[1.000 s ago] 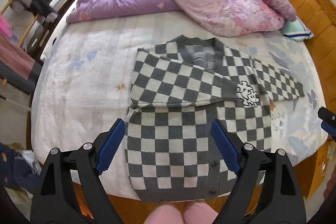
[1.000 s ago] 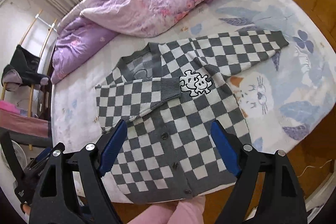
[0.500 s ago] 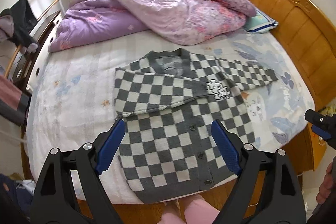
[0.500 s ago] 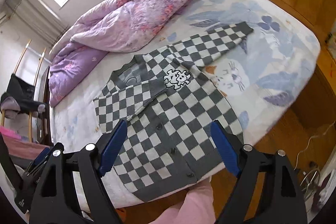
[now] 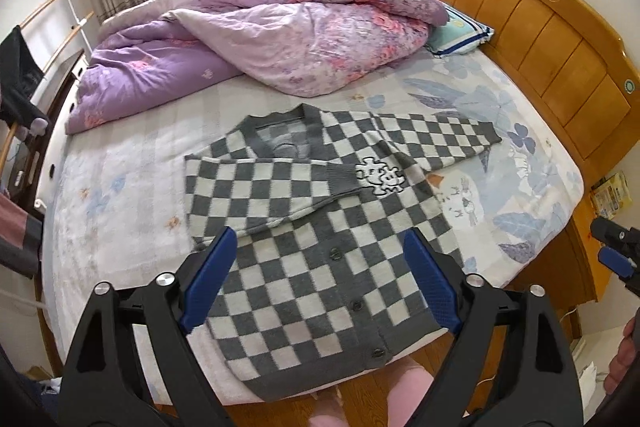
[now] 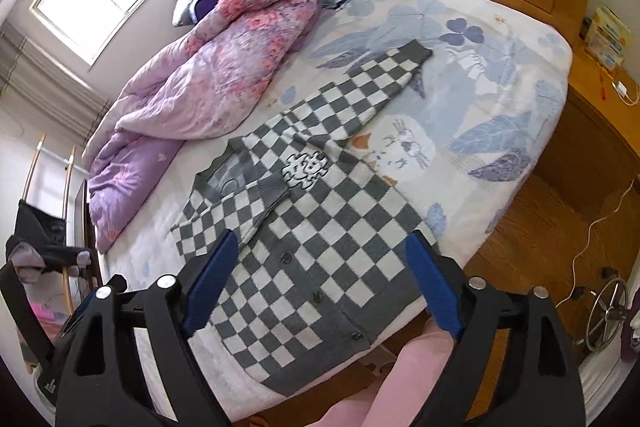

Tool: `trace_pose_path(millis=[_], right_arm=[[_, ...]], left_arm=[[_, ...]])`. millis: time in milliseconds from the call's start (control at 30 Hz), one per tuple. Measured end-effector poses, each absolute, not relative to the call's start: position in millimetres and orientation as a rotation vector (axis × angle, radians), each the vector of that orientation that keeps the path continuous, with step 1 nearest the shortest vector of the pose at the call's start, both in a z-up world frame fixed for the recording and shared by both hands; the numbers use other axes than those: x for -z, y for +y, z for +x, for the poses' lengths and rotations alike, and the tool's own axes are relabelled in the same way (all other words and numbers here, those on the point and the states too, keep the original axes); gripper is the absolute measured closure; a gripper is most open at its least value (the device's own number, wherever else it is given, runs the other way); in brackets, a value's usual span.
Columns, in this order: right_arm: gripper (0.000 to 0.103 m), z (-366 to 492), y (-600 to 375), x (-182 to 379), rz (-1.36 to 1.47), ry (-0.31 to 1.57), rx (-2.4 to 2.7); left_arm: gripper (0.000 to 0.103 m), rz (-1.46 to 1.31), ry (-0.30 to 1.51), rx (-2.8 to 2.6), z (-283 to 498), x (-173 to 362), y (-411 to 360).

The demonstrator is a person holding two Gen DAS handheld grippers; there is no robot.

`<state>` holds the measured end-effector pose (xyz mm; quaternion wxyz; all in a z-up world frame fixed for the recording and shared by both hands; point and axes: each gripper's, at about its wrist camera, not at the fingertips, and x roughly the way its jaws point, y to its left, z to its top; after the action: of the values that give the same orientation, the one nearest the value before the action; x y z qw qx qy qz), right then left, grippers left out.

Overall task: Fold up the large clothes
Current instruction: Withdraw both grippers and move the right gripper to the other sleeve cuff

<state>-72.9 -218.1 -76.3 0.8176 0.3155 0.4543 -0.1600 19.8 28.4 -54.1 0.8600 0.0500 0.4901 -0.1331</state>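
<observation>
Both grippers, left (image 5: pixel 316 283) and right (image 6: pixel 320 283), are pulled back higher, fingers apart, empty; grey-and-white checkered knit cardigan (image 5: pixel 320 227) is left flat (one sleeve folded, other pending)

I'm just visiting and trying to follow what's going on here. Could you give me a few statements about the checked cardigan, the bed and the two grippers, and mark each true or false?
1. One sleeve of the checked cardigan is folded across its chest. True.
2. The other sleeve is folded in too. False: it lies stretched out toward the headboard.
3. The left gripper is clamped on the cardigan's hem. False: it is open and holds nothing.
4. The right gripper is open and holds nothing. True.
5. A purple quilt is bunched up on the bed beyond the cardigan. True.
</observation>
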Motion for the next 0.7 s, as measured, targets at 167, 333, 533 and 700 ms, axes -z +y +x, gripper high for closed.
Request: trace_pose_path(millis=[167,333,533,700], right_arm=[[0.015,-64,-258,90,0.714,0.981,0.365],[0.014,-34,-315,115,0.749,1.014,0.354],[0.014,22,-398,159,0.81,1.105,0.318],[0.014,69,-464,199,0.83,1.173,0.31]], left_arm=[[0.015,0.141,1.051,0.283,37,66,-12],[0.015,0.144,1.092,0.259,69,86,-64],[0.014,0.159,1.177,0.186,116,121,-119],[0.012,0.115,1.264,0.123,156,162,-151]])
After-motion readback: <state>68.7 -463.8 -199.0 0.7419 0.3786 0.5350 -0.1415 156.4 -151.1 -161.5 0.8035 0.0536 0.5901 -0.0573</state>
